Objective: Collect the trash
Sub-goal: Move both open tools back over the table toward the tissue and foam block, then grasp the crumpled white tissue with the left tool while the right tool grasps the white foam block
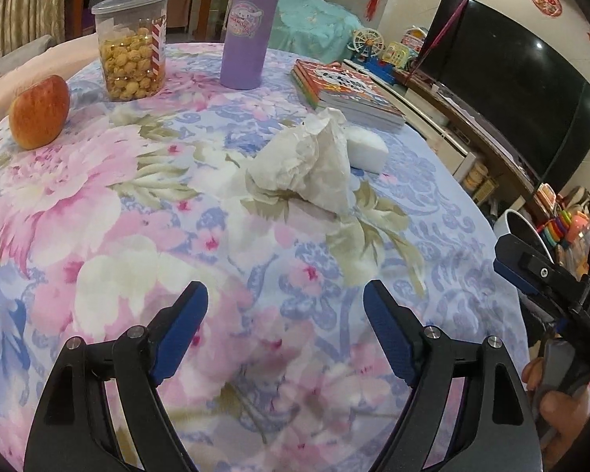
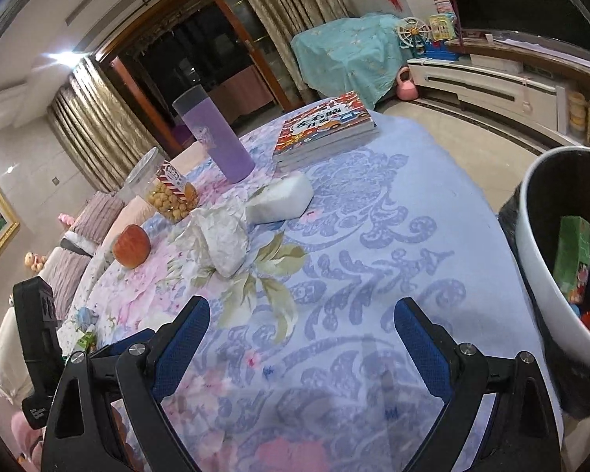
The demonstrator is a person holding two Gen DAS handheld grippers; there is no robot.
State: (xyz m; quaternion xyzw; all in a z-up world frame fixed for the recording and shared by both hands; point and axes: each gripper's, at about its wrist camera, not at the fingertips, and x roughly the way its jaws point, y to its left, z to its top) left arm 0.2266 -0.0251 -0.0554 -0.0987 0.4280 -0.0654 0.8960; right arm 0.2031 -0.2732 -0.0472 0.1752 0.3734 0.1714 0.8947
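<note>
- Item to be collected: a crumpled tissue [image 1: 306, 165] lying loose on the bench [image 1: 98, 216], on the flowered cloth, touching nothing but the cloth and a white foam block [image 1: 364, 149] just behind it.
- Bearing from the left gripper [image 1: 286, 303]: the tissue lies at about 12 o'clock, straight ahead of the gap between the jaws and apart from them, with bare cloth between.
- Bearing from the right gripper [image 2: 302, 318]: the same tissue [image 2: 220, 242] lies at about 11 o'clock, further off than it appears from the left.
- Judgement: the left gripper is the nearer and better aligned; a forward reach would bring the jaws over the wad.
- Long axis: in the left view the tissue runs from 7 o'clock to 1 o'clock, peaked at the far end; the wad is irregular, so the axis is approximate.
- Left jaws: spread wide, holding nothing, touching nothing.
- Right jaws: likewise spread wide and empty, hovering over the bench edge.
- Destination: a white bin [image 2: 546, 259] stands off the bench at 3 o'clock of the right gripper, already containing a green carton [image 2: 574, 259] and other litter.
- Non-trash nearby, to be left: apple [image 1: 39, 112], snack jar [image 1: 131, 45], purple flask [image 1: 247, 27], books [image 1: 346, 88].
- Risk, as a judgement: the foam block touches the tissue and could be dragged along.
</note>
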